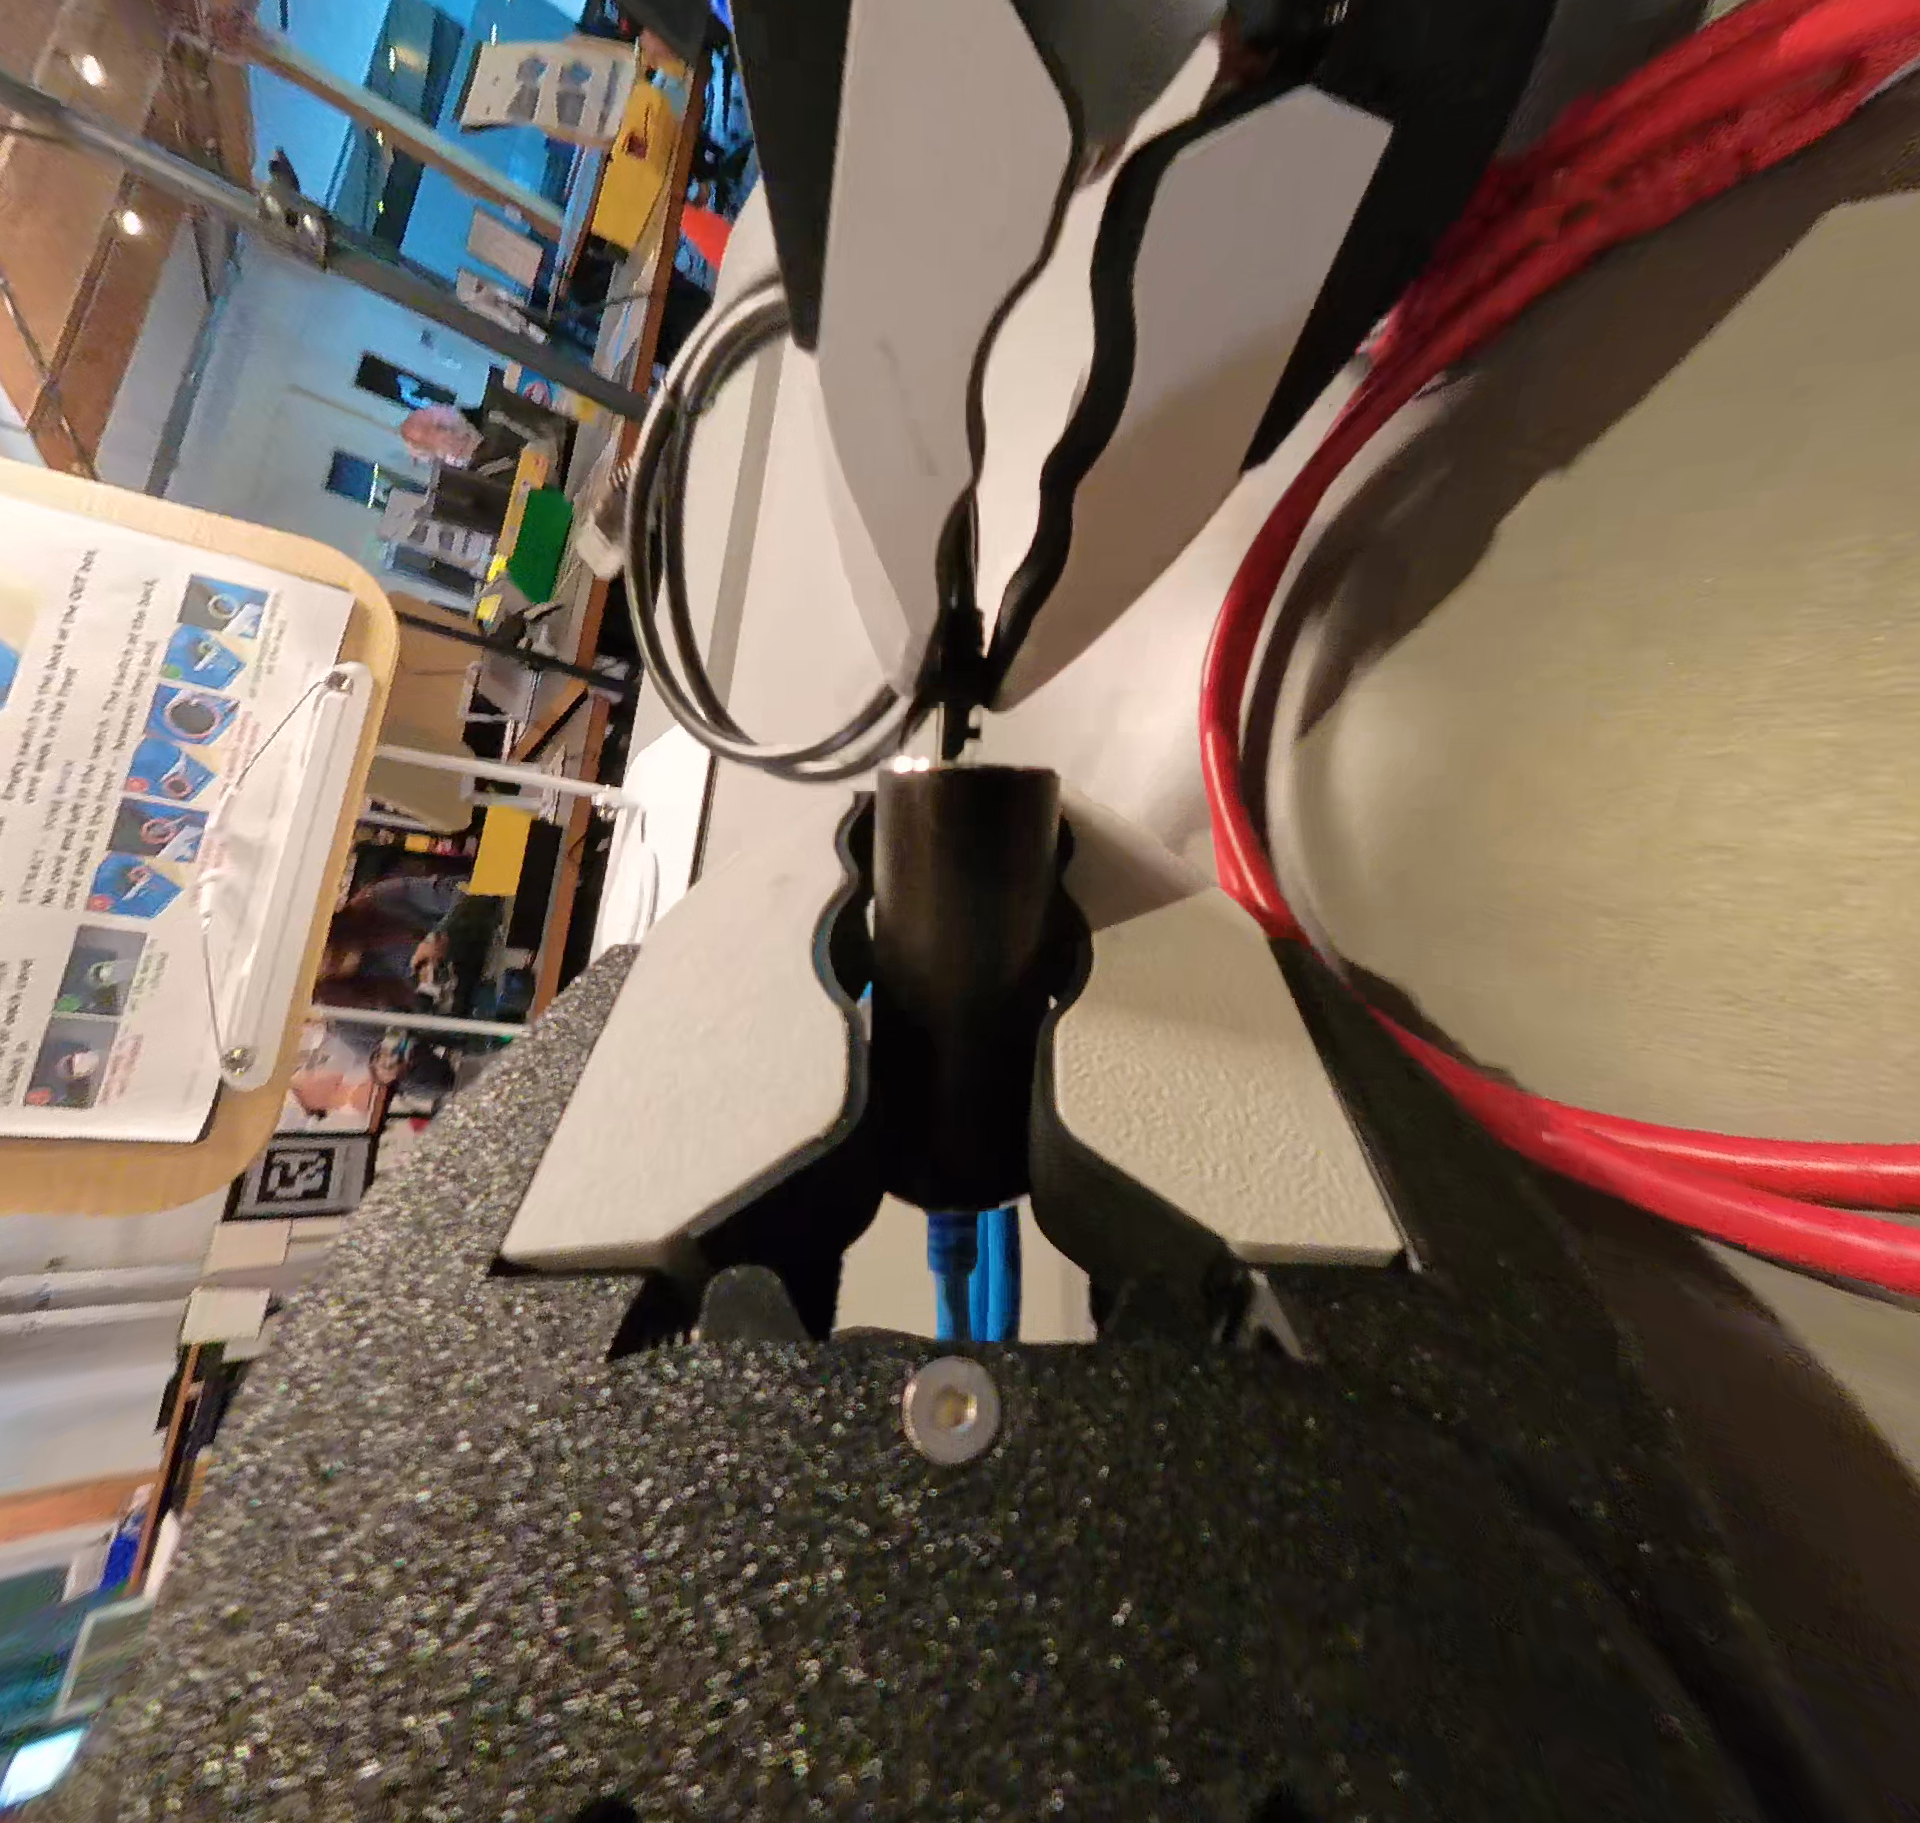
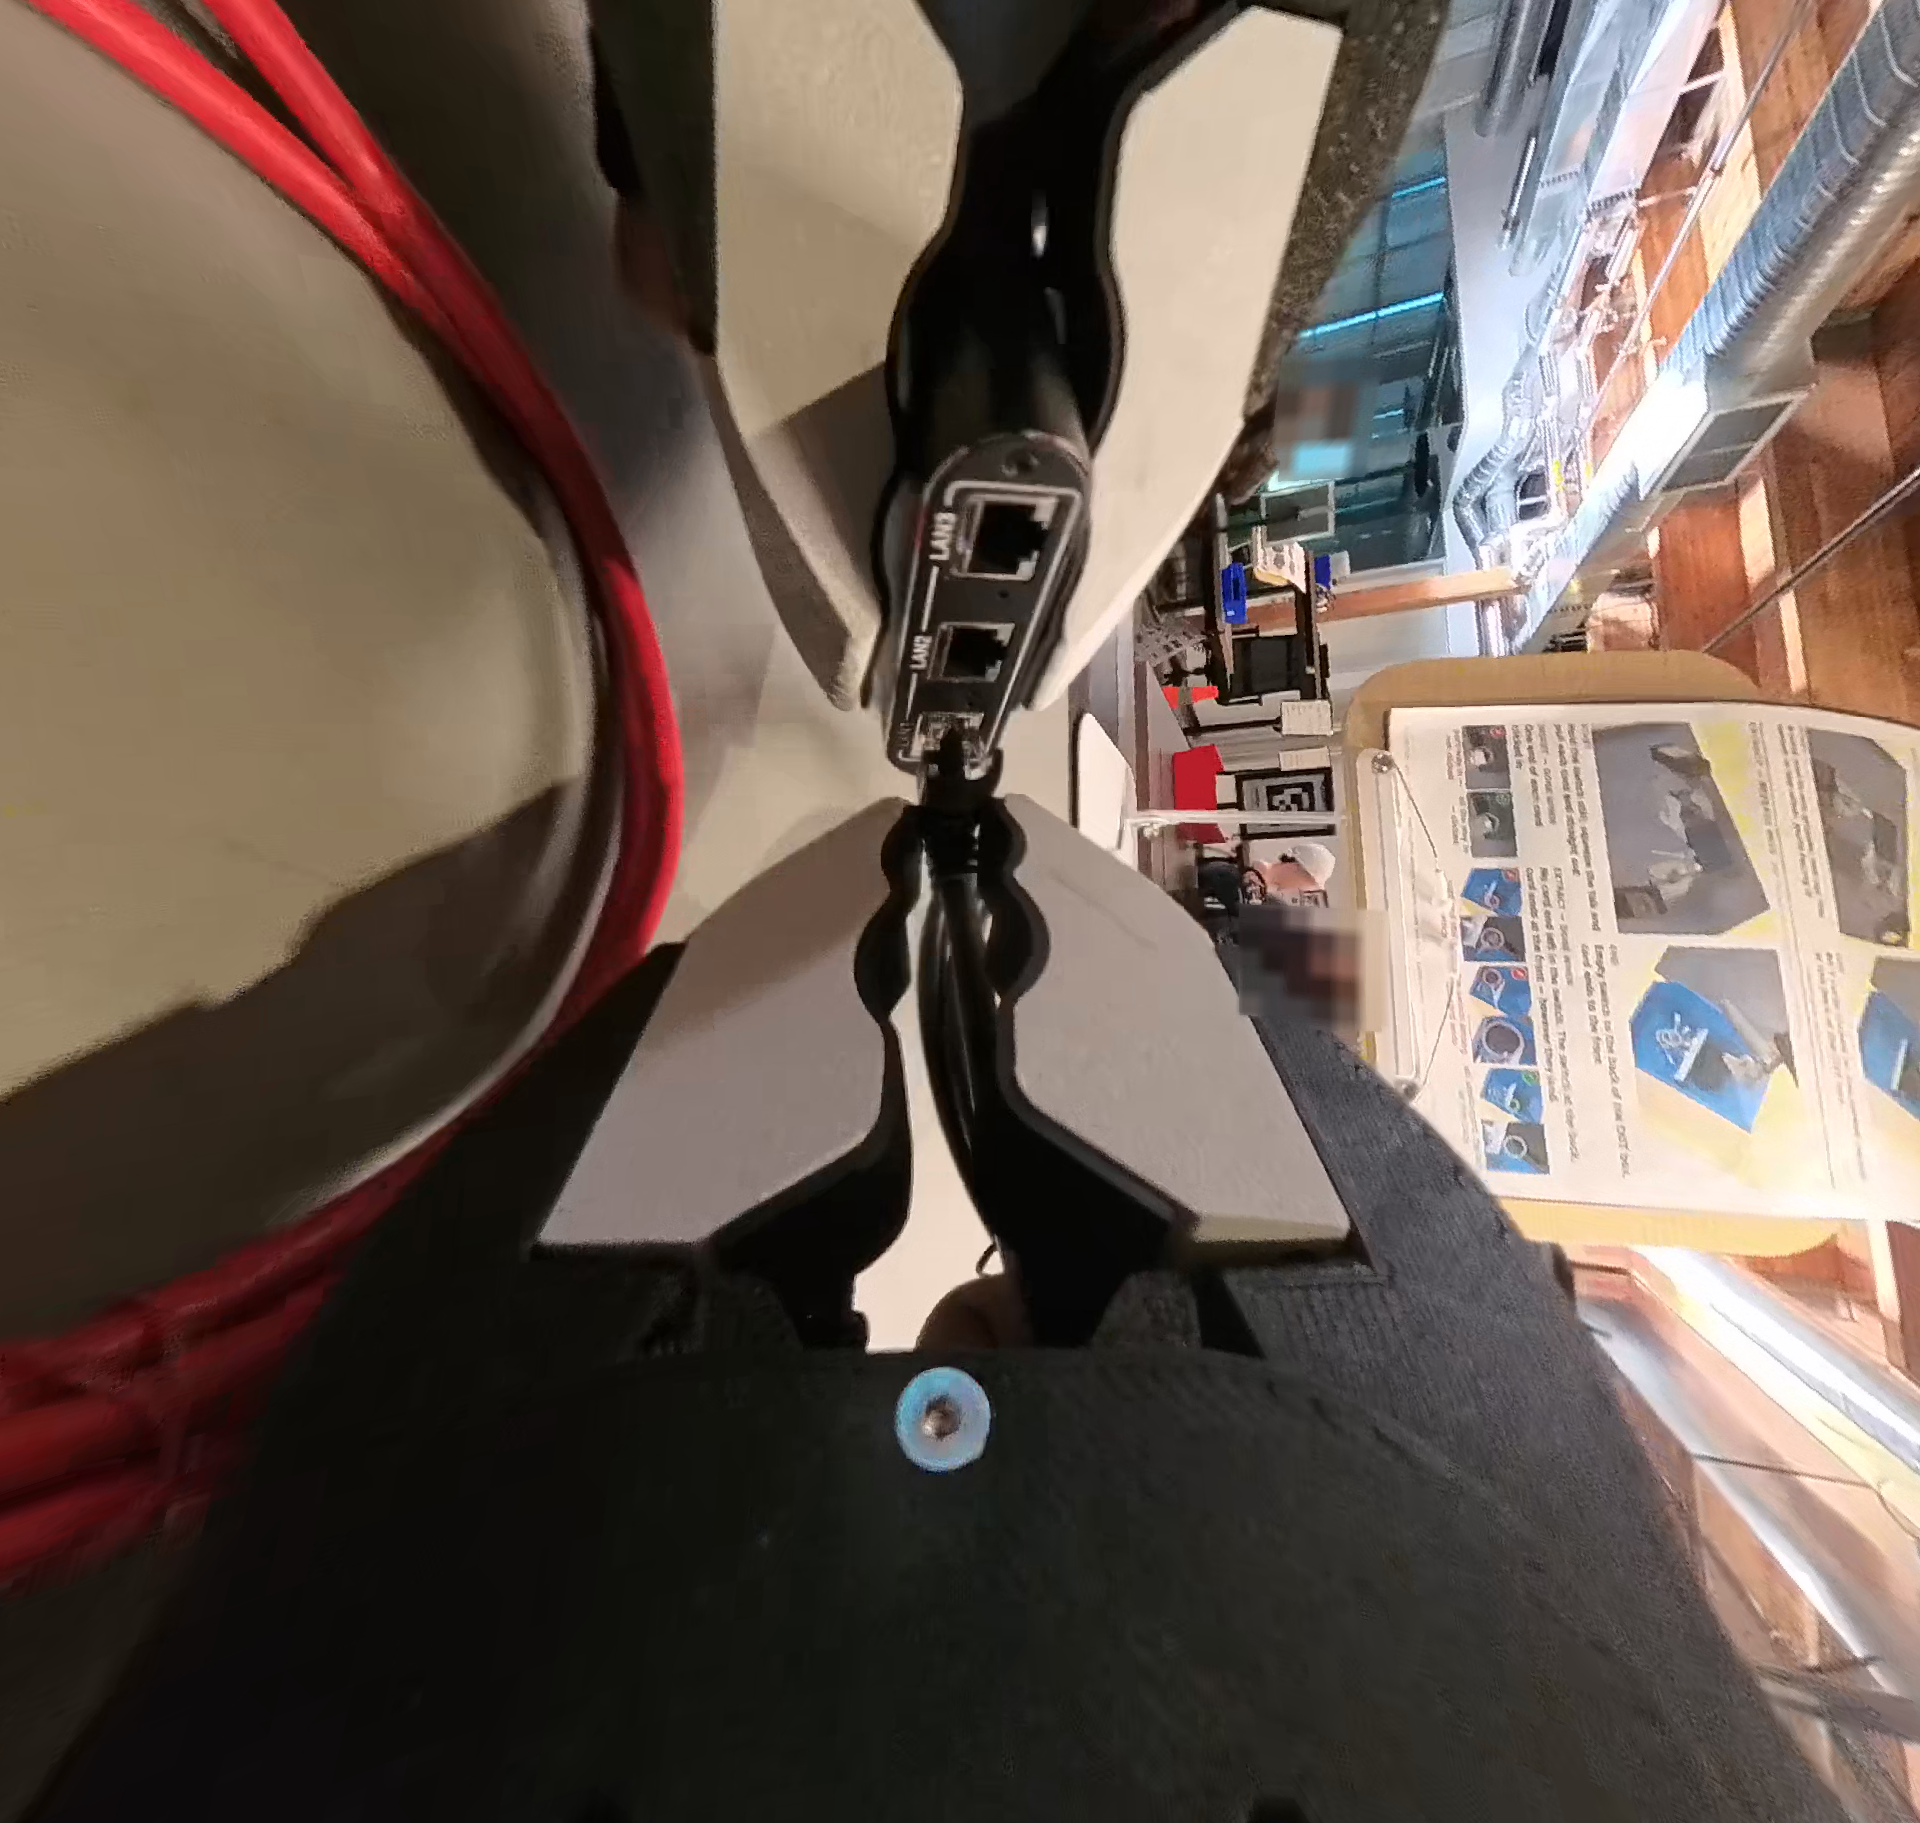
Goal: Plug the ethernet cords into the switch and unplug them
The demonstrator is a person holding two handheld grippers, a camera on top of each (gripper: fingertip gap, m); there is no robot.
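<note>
left gripper [image 1: 961,900] clamped on switch [image 1: 961,942] – rigid, light | right gripper [image 2: 951,859] pinching black cord [image 2: 956,994] behind plug – limp; hold by the boot

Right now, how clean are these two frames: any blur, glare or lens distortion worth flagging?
Left wrist view: the red cords smear with motion blur, a small glare spot sits on the black switch, and the fisheye bends the edges. Right wrist view: the switch ports are sharp, while the red cords and the bottom corners are soft.
</note>
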